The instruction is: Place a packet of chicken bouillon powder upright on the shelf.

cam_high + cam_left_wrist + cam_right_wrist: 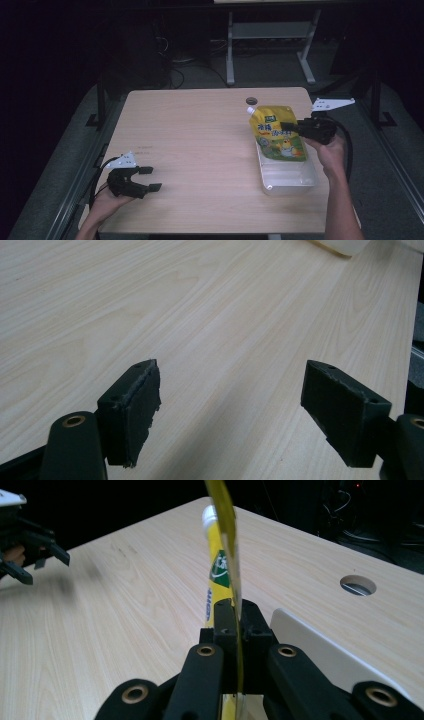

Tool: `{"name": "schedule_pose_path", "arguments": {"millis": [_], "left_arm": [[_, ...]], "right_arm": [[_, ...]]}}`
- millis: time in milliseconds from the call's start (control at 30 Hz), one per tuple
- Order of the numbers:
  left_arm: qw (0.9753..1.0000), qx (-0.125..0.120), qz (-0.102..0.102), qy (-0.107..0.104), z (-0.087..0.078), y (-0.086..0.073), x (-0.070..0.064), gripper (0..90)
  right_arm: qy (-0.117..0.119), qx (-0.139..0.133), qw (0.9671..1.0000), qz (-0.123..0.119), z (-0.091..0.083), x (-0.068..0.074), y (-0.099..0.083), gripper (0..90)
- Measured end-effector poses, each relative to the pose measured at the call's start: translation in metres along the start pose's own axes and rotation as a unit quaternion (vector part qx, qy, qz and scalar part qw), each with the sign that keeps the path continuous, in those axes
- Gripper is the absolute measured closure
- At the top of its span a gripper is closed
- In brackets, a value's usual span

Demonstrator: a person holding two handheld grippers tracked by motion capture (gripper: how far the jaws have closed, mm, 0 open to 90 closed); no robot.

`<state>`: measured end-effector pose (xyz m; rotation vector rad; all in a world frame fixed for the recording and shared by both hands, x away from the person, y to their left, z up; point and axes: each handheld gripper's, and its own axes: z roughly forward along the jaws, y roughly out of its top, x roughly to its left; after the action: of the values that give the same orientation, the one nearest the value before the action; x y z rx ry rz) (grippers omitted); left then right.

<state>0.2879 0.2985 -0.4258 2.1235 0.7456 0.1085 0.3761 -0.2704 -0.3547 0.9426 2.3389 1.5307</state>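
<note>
One yellow pouch (278, 134) hangs pinched in the right gripper (291, 126) over one tray (288, 179); left gripper (150, 178) jaws gape.

A light wooden desk (200, 150) has a round cable hole (251, 101) at its far edge. Beyond it, on the dark floor, stands a grey metal frame (270, 35).

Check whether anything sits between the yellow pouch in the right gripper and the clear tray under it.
Nothing visible does. The right gripper is shut on the yellow spouted pouch, holding it upright over the clear plastic tray, whose visible inside holds nothing else. The left gripper is open, far across the table.
</note>
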Motion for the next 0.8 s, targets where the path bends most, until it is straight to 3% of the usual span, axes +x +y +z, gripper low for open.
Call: {"name": "schedule_pose_path", "arguments": {"millis": [100, 133, 333, 667, 800], "left_arm": [[1.0000, 0.001, 0.001, 0.000, 0.000, 0.000, 0.000, 22.9], [1.0000, 0.000, 0.002, 0.001, 0.000, 0.001, -0.001, 22.9], [1.0000, 0.000, 0.000, 0.000, 0.000, 0.001, 0.000, 22.9], [1.0000, -0.004, -0.001, -0.001, -0.001, 0.001, 0.001, 22.9], [1.0000, -0.003, -0.001, -0.001, -0.001, 0.001, 0.000, 22.9]], "right_arm": [[0.001, -0.014, 0.9999, 0.006, -0.002, -0.003, -0.006, 87.4], [-0.006, -0.014, 0.9998, 0.010, -0.005, -0.004, -0.008, 82.5], [-0.019, 0.001, 0.9998, 0.009, -0.021, -0.003, -0.008, 84.7], [-0.018, 0.026, 0.9995, 0.003, -0.025, 0.001, -0.010, 88.3], [-0.014, 0.027, 0.9994, 0.015, -0.026, -0.001, -0.014, 88.4]]}}
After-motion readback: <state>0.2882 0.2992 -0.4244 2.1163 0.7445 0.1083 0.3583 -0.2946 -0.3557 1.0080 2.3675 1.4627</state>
